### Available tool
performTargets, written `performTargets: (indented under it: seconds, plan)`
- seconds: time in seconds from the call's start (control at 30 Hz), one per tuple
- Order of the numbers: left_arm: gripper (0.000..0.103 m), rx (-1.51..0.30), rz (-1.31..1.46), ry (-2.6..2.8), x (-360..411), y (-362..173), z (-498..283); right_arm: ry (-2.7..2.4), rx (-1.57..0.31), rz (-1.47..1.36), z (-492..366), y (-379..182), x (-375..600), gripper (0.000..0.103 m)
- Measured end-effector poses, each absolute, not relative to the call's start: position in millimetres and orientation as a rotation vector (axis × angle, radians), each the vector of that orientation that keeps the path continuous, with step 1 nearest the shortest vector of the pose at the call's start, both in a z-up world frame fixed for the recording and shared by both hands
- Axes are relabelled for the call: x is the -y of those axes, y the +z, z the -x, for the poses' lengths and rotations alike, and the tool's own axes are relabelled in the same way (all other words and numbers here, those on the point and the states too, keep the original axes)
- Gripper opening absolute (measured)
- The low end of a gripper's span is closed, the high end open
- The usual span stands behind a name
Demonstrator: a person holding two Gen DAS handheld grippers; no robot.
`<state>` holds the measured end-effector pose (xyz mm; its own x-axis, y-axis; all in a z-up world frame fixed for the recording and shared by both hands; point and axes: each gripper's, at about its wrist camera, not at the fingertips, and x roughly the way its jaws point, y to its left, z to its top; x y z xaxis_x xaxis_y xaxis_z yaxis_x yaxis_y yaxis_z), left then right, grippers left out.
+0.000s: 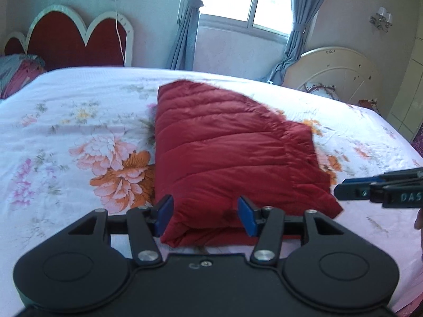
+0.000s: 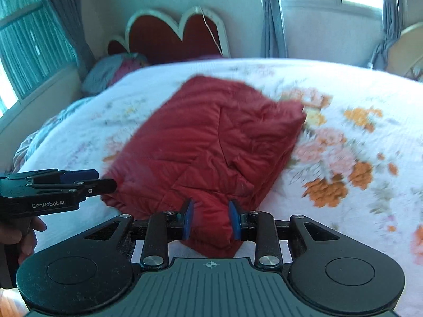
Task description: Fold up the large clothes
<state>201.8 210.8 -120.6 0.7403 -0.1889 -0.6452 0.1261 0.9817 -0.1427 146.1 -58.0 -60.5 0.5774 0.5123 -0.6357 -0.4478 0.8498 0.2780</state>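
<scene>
Lying folded into a thick, roughly rectangular bundle on the bed point(image 1: 66, 121), a red quilted jacket point(image 1: 227, 145) with its near edge close to the bed's near edge and its far end reaching toward the middle of the floral sheet. Straddling the jacket's near left corner, the left gripper point(image 1: 206, 215), blue pads set apart on either side of the fabric, jaws partly open; pressing on the cloth or merely flanking it cannot be told from the left wrist view. Clamping a bunched fold at the jacket's near right corner, the right gripper point(image 2: 211, 220), jaws narrowed with both blue pads pressed against red cloth squeezed between them. Showing in the right wrist view at the left edge, the left gripper again, held by a hand point(image 2: 23, 231), its tips touching the jacket's side. Standing beyond the bed's far edge, a red headboard point(image 1: 76, 42) with a white scalloped frame; hanging beside the window point(image 1: 253, 2), blue-grey curtains point(image 1: 187, 26) tied back. Resting at the bed's far left corner, a crumpled blue and red pillow point(image 2: 113, 68).
</scene>
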Motion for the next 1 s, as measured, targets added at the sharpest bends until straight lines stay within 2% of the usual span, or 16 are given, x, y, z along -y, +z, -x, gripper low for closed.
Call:
performTargets:
  seconds: [0.17, 0.23, 0.27, 0.3, 0.33, 0.37, 0.4, 0.43, 0.77, 1.0]
  plan:
    - [0.055, -0.671, 0.088, -0.173, -197, -90, -173, 0.549, -0.717, -0.116, -117, -31, 75, 0.03]
    - [0.078, -0.639, 0.087, -0.157, -189, -76, -159, 0.533, -0.705, -0.128, -107, -22, 82, 0.03]
    - [0.094, -0.614, 0.083, -0.142, -185, -69, -152, 0.524, -0.704, -0.134, -102, -19, 86, 0.03]
    - [0.103, -0.588, 0.08, -0.122, -180, -62, -144, 0.512, -0.704, -0.139, -96, -16, 91, 0.03]
    - [0.102, -0.568, 0.079, -0.107, -177, -56, -137, 0.494, -0.704, -0.143, -91, -13, 95, 0.038]
    - [0.103, -0.557, 0.079, -0.097, -173, -51, -131, 0.468, -0.702, -0.142, -85, -11, 99, 0.08]
    - [0.103, -0.558, 0.077, -0.09, -169, -47, -126, 0.435, -0.684, -0.135, -77, -8, 102, 0.1]
    - [0.103, -0.569, 0.077, -0.09, -166, -44, -122, 0.411, -0.658, -0.126, -68, -6, 106, 0.103]
    - [0.103, -0.63, 0.05, -0.11, -140, -42, -65, 0.302, -0.653, -0.114, -2, 6, 119, 0.103]
    - [0.103, -0.606, 0.036, -0.102, -134, -36, -50, 0.245, -0.641, -0.105, 16, 8, 119, 0.103]
